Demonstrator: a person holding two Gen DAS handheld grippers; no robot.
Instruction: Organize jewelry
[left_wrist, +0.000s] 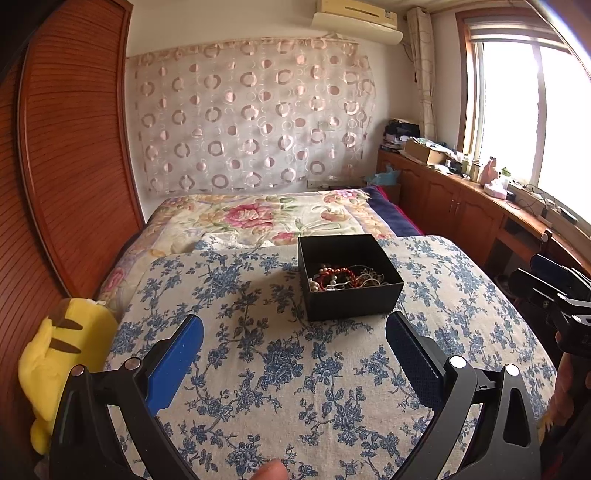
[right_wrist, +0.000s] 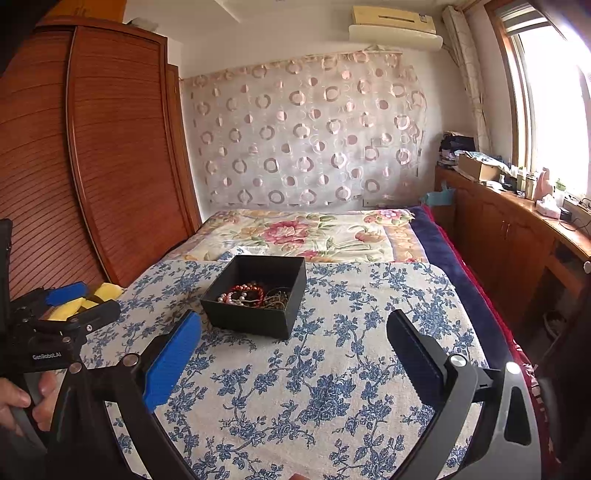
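Observation:
A black open box (left_wrist: 351, 295) stands on the blue-flowered cloth (left_wrist: 277, 369). It holds a tangle of jewelry (left_wrist: 343, 278): red beads, pearls and thin chains. The box also shows in the right wrist view (right_wrist: 251, 317), with the jewelry (right_wrist: 255, 295) inside. My left gripper (left_wrist: 295, 332) is open and empty, a little short of the box. My right gripper (right_wrist: 295, 325) is open and empty, to the right of the box and short of it. The right gripper shows at the right edge of the left wrist view (left_wrist: 554, 291); the left gripper shows at the left edge of the right wrist view (right_wrist: 66, 306).
A yellow plush toy (left_wrist: 62, 362) lies left of the cloth against a wooden wardrobe (left_wrist: 74, 147). A floral bedspread (left_wrist: 266, 218) lies beyond the box. A wooden cabinet with clutter (left_wrist: 461, 199) runs along the right under a window.

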